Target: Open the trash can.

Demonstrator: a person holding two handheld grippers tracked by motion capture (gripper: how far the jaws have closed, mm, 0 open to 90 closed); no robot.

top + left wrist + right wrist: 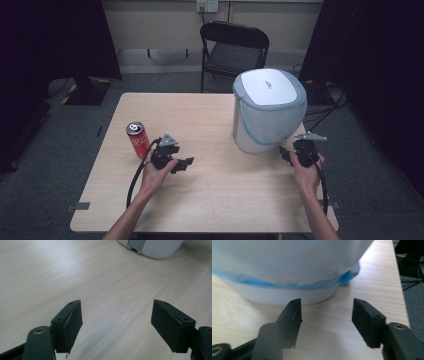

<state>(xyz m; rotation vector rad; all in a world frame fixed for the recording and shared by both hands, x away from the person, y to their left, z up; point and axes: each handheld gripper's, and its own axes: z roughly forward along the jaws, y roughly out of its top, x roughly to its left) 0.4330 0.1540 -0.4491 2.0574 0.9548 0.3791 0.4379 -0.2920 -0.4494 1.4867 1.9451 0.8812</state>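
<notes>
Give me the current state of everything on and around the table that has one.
Red soda can: upright on the table, near its left edge, untouched.
White lidded bin: upright, lid shut, liner bag folded over its rim.
Left gripper: open, nothing between the jaws, over bare tabletop.
Right gripper: open, nothing held, pointing at the bin's base.
Folding chair: unfolded, behind the table, empty.

Pale matt wood-grain table [215, 195], glossy red metal can [138, 140], smooth white plastic bin [265, 131].
</notes>
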